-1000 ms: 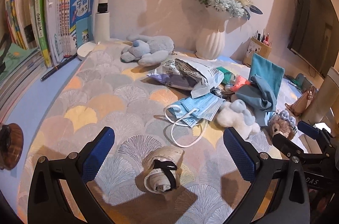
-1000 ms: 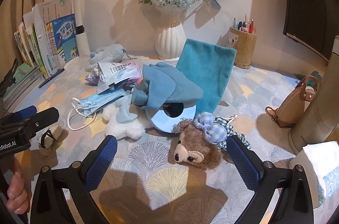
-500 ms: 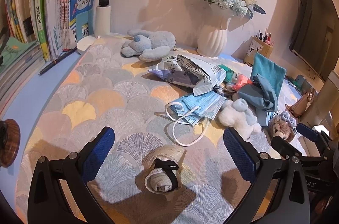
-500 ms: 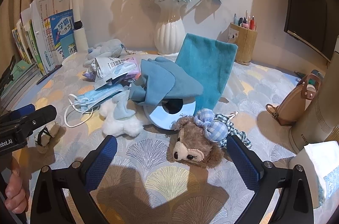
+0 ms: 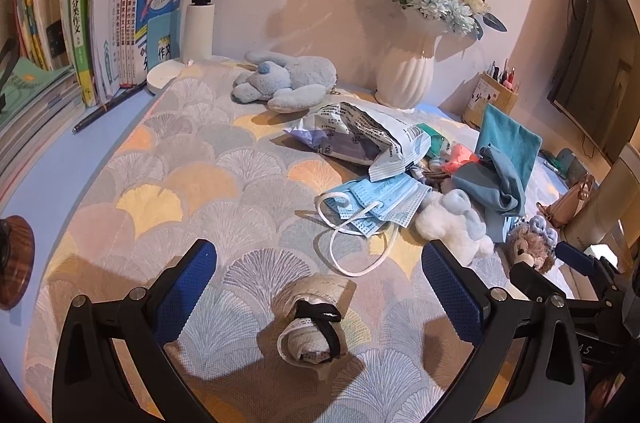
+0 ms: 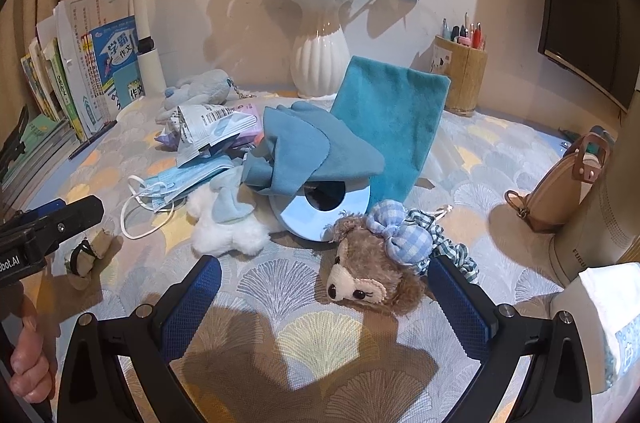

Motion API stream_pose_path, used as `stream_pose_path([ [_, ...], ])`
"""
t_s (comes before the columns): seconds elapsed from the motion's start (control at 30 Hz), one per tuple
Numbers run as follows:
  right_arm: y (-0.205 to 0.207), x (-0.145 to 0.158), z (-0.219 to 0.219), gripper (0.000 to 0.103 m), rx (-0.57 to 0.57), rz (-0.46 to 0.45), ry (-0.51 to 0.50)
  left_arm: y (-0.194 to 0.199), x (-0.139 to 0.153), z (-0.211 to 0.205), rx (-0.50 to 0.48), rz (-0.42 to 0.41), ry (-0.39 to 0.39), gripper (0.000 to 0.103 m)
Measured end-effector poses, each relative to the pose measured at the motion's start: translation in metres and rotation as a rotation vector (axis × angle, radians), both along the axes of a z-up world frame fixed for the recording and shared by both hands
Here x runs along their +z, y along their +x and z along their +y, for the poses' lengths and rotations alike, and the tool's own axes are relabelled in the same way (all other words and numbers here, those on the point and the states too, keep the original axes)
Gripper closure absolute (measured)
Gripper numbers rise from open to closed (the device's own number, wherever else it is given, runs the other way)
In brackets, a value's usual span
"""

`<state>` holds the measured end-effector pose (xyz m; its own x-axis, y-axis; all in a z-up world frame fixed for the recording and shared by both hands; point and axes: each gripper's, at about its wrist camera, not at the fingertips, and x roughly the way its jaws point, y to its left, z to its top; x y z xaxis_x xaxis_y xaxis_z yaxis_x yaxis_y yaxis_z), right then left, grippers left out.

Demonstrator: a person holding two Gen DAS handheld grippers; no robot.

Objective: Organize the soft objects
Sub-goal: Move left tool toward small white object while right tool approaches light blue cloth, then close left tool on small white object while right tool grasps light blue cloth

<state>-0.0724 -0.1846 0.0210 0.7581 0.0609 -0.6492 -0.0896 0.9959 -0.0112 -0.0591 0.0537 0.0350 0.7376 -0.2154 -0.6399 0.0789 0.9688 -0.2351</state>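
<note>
Right — both tools spread: left tool w/ rolled cloth; right tool by bear.

Fan-patterned table mat, rolled sock, face masks, bear plush, white vase

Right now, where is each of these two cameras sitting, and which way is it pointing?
Left wrist: on the left gripper, low over the table, facing the rolled bundle; open jaws show.
Right wrist: on the right gripper, facing the bear plush; open jaws and a hand show.
Both see the white vase.
</note>
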Motion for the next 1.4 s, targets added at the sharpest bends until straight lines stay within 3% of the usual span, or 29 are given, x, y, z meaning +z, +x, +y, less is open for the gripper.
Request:
stream_pose_path([
  [0.83, 0.001, 0.000, -0.005, 0.000, -0.024, 0.011, 0.015, 0.001, -0.001, 0.001, 0.002, 0.011, -0.004, 0.001],
  [1.0, 0.003, 0.000, -0.004, 0.000, -0.025, 0.023, 0.010, 0.002, 0.000, 0.012, -0.070, 0.107, -0.102, 0.001],
  [1.1, -0.007, 0.008, -0.012, 0.000, 0.005, -0.024, 0.071, -0.018, 0.011, 0.021, -0.126, 0.116, -0.126, 0.001],
  [1.17, -0.009, 0.012, -0.015, 0.000, 0.033, -0.024, 0.098, -0.027, 0.012, 0.024, -0.178, 0.181, -0.104, 0.001],
  [1.23, -0.009, 0.015, -0.016, 0.000, 0.040, 0.000, 0.094, -0.031, 0.013, 0.026, -0.162, 0.209, -0.070, 0.001],
  [1.4, -0.002, 0.036, -0.020, 0.000, 0.095, 0.027, 0.125, -0.024, 0.014, 0.012, -0.168, 0.227, 0.075, 0.001],
])
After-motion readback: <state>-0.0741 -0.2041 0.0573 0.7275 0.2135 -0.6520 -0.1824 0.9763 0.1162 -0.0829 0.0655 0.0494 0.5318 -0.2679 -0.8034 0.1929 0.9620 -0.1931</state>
